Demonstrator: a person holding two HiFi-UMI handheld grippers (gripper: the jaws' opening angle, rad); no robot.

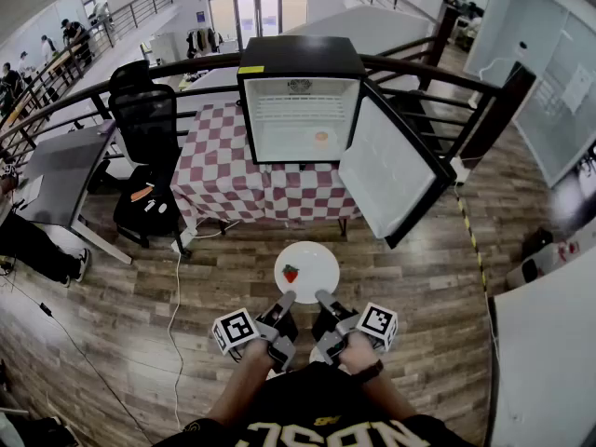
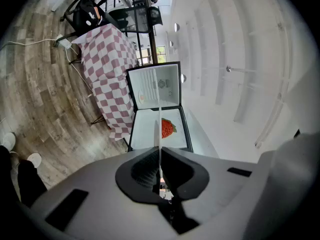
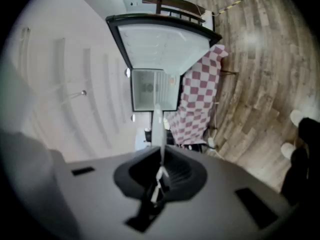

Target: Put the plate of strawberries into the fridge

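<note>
A white plate (image 1: 312, 261) with one red strawberry (image 1: 291, 274) on it hangs above the wooden floor in front of me. My left gripper (image 1: 282, 304) is shut on the plate's near rim, and my right gripper (image 1: 323, 300) is shut on the same rim just to the right. In the left gripper view the plate (image 2: 159, 129) shows edge-on between the jaws (image 2: 159, 171), with the strawberry (image 2: 167, 127) beside it. The right gripper (image 3: 161, 166) pinches the plate's edge (image 3: 158, 129) too. Ahead stands the black mini fridge (image 1: 300, 110), its door (image 1: 386, 170) swung open to the right.
The fridge sits on a table with a red-checked cloth (image 1: 223, 175). A small orange item (image 1: 321, 138) lies inside the fridge. A black office chair (image 1: 147, 128) and a grey desk (image 1: 65, 170) stand to the left, a white table (image 1: 549, 361) at right. A white cable (image 1: 177, 296) runs across the floor.
</note>
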